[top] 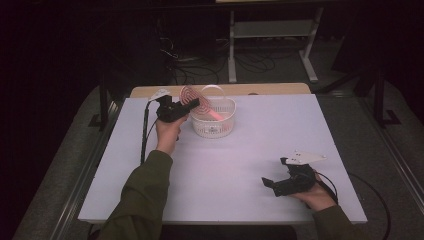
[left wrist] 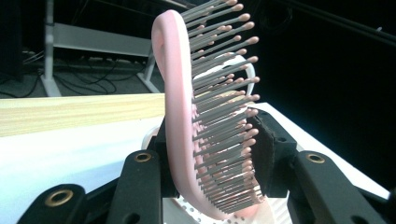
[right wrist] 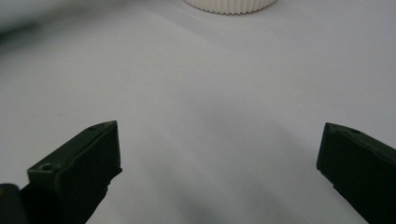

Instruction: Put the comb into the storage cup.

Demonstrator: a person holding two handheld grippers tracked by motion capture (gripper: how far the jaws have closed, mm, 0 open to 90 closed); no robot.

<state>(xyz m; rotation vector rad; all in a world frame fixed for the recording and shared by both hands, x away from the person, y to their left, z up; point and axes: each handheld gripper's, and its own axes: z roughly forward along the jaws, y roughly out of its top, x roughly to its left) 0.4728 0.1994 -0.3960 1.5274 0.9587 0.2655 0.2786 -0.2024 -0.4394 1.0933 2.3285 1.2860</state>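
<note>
1. The white table [top: 240,165] is seen under both claws.
2. The white basket [top: 214,122] is found just right of the left gripper [top: 192,105], well ahead of the right gripper [top: 274,176].
3. The pink hairbrush [left wrist: 187,116] is clamped between the left jaws, held at the basket's rim; judged nearly placed, release remaining.
4. The right jaws are held wide apart, nothing between them.

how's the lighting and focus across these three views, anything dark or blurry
High view: the white table is lit, the room behind nearly black. Left gripper view: the pink hairbrush is sharp, the background dark. Right gripper view: the white basket at the top edge looks soft, and the tabletop is evenly lit with faint shadows.
</note>
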